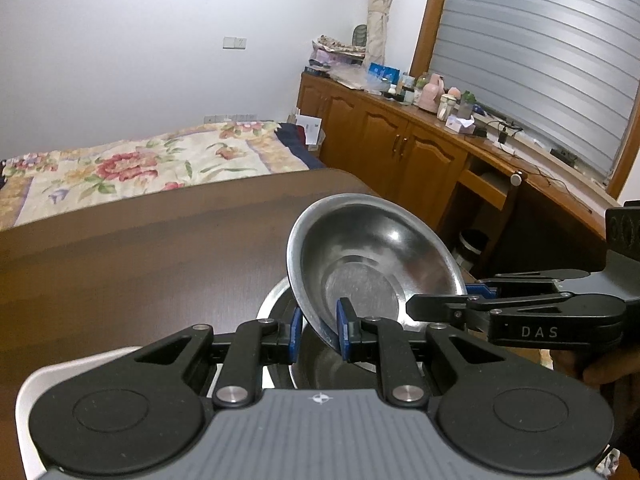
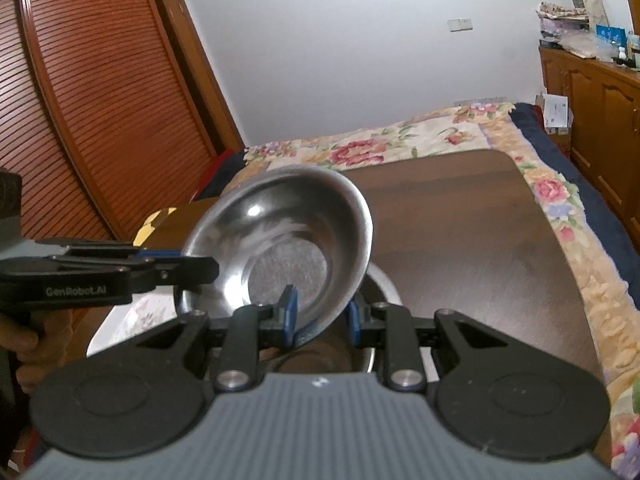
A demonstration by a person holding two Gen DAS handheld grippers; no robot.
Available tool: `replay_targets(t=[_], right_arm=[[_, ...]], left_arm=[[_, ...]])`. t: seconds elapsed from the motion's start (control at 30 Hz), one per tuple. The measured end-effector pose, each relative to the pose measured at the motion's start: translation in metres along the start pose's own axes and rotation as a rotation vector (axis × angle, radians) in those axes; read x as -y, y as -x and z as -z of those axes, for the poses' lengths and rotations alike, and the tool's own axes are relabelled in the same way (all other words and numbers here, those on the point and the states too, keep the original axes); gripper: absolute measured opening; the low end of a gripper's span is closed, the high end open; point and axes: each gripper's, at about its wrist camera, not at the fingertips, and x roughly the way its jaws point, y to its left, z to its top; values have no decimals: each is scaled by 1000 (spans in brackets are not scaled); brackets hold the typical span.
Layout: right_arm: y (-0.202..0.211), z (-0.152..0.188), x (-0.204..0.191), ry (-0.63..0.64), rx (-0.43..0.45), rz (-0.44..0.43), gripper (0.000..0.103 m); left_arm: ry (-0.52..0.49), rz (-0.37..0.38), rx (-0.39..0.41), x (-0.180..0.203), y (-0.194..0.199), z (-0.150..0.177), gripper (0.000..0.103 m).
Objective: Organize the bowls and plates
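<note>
A shiny steel bowl is held tilted above the brown table, also seen in the right wrist view. My left gripper is shut on its near rim. My right gripper is shut on the opposite rim, and shows from the side in the left wrist view. The left gripper shows from the side in the right wrist view. Below the held bowl lies a second steel bowl, partly hidden; it also shows in the right wrist view.
The brown table stands on a flowered bed. A white tray edge lies at the near left. Wooden cabinets with clutter line the right wall. A louvred wooden door stands at the left.
</note>
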Motion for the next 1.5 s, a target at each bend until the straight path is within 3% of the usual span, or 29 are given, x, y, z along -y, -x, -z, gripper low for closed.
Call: replay_targets(t=[0.3, 0.63, 1.5], right_arm=[[4, 14, -11, 20, -12, 7, 27], [-1, 24, -16, 23, 0, 44, 28], [9, 22, -7, 56, 58, 89, 28]], left_arm=[[-24, -32, 1, 10, 8, 26, 22], [-61, -85, -15, 13, -5, 33, 22], [-33, -87, 2, 10, -6, 40, 19]])
